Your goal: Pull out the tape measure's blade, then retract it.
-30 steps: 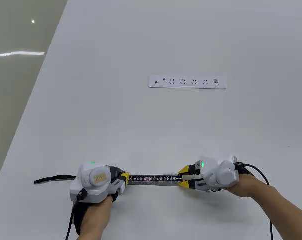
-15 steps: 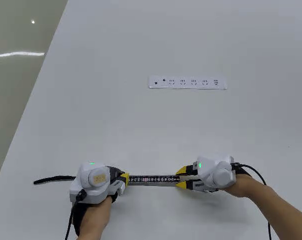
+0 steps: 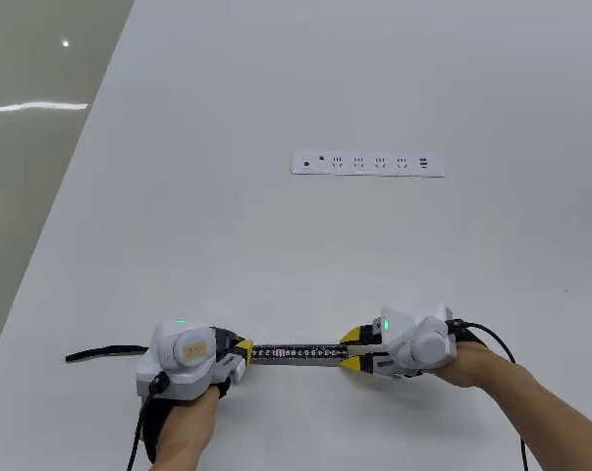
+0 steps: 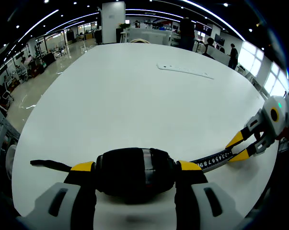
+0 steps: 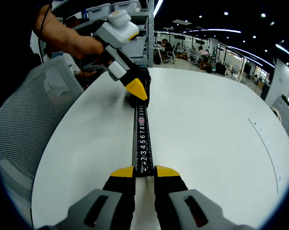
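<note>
Tape measure case [image 4: 136,171]: black, rounded, on the near edge of the white table [image 3: 276,88]. It is clamped between the yellow-tipped jaws of the left gripper [image 3: 239,351].

Blade [image 5: 143,139]: dark with white numerals and a few red marks, a short stretch pulled out. It lies flat on the table and runs straight from the case to the right gripper [image 5: 144,171]. That gripper's jaws are pinched narrow on the blade's free end.

A black strap [image 4: 51,164] trails off the case on the side opposite the blade, flat on the table.

Hard to see:
- In the head view the case sits mostly under the left gripper's body.
- In the right gripper view the case is half behind that gripper's yellow jaw tip.
- The blade's end hook is covered by the right jaws, can't make it out.
- The numerals are too small to read in the head view.

Pose:
- Both grippers are low at table level and point at each other along the blade.
- The left hand [image 3: 183,422] comes up from the near edge behind the case.
- The right hand [image 3: 472,365] is behind its gripper, forearm coming in from the near right.
- A black cable runs off each gripper.

Farther out, a white power strip [image 3: 367,163] lies well beyond the case, apart from everything. A mesh chair back [image 5: 29,124] stands off the table edge near the case.
</note>
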Tool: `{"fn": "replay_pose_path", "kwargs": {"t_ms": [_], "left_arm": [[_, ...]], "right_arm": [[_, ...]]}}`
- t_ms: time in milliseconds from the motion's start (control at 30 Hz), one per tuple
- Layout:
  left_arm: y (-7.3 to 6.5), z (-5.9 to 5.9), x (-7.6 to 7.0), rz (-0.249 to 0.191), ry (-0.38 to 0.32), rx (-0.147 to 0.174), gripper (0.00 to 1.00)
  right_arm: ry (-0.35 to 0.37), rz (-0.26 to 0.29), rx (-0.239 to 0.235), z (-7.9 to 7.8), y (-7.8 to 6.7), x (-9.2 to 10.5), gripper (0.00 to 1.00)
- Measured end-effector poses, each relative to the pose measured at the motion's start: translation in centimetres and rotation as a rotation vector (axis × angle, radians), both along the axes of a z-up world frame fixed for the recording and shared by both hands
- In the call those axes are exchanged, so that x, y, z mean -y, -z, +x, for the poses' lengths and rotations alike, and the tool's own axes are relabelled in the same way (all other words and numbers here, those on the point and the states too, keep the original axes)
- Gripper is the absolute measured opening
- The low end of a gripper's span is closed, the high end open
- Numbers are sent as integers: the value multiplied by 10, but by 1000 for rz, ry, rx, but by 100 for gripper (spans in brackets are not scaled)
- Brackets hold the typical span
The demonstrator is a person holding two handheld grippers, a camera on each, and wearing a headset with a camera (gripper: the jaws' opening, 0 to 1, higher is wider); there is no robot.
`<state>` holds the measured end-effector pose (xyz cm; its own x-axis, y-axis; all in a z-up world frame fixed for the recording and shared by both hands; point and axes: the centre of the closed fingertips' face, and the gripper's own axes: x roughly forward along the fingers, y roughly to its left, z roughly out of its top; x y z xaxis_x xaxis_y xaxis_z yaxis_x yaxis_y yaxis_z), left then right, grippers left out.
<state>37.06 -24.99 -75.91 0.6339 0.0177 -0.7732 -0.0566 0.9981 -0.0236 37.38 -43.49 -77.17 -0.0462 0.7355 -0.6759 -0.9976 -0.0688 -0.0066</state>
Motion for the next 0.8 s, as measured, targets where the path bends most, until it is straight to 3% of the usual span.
{"fn": "replay_pose_path", "kwargs": {"t_ms": [800], "left_arm": [[1, 0, 0, -2, 2, -3, 64]], "right_arm": [[-11, 0, -8, -2, 1, -10, 13]]}}
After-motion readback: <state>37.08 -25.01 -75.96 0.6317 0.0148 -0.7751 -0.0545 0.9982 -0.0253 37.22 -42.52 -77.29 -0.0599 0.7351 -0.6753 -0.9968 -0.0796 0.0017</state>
